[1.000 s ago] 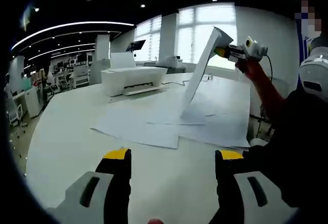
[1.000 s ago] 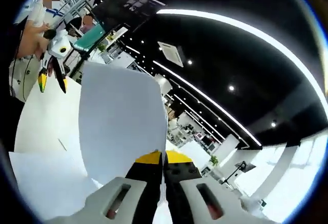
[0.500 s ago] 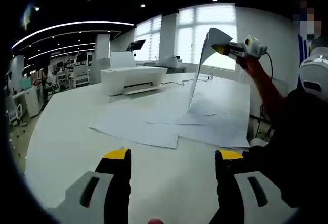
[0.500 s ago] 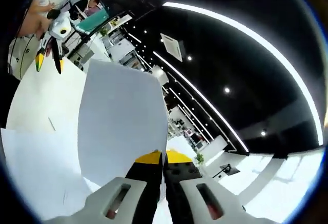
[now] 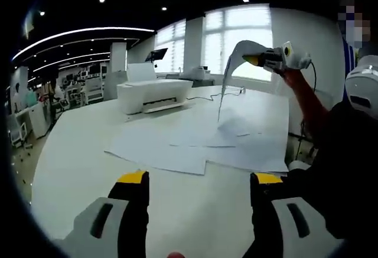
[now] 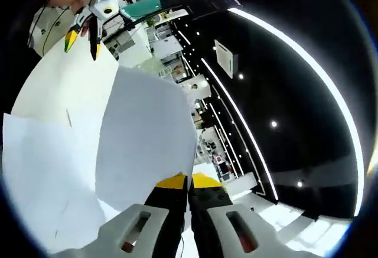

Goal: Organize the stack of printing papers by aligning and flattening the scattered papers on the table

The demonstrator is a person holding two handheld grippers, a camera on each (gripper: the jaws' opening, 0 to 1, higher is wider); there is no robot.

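Note:
Several white sheets [image 5: 177,146] lie overlapped and askew on the white table [image 5: 77,169]. My left gripper [image 5: 199,178] stands open low over the table's near part, short of the sheets, with nothing between its fingers. My right gripper [image 5: 255,60] is raised at the upper right of the left gripper view, shut on the edge of one sheet [image 5: 227,84] that hangs curved from it down to the pile. In the right gripper view that held sheet [image 6: 144,140] spreads out from the shut gripper [image 6: 188,179], over the other sheets [image 6: 41,169]. The left gripper [image 6: 82,33] appears there at the upper left.
A white printer [image 5: 155,92] stands at the table's far side with a cable [image 5: 204,97] trailing right. A person's dark sleeve [image 5: 336,152] is at the right of the left gripper view. Desks and equipment [image 5: 77,87] stand behind, and bright windows [image 5: 236,33].
My right gripper has lifted the held sheet higher; the sheet has gone from a flat steep slant to a curved hang. The left gripper has stayed in place.

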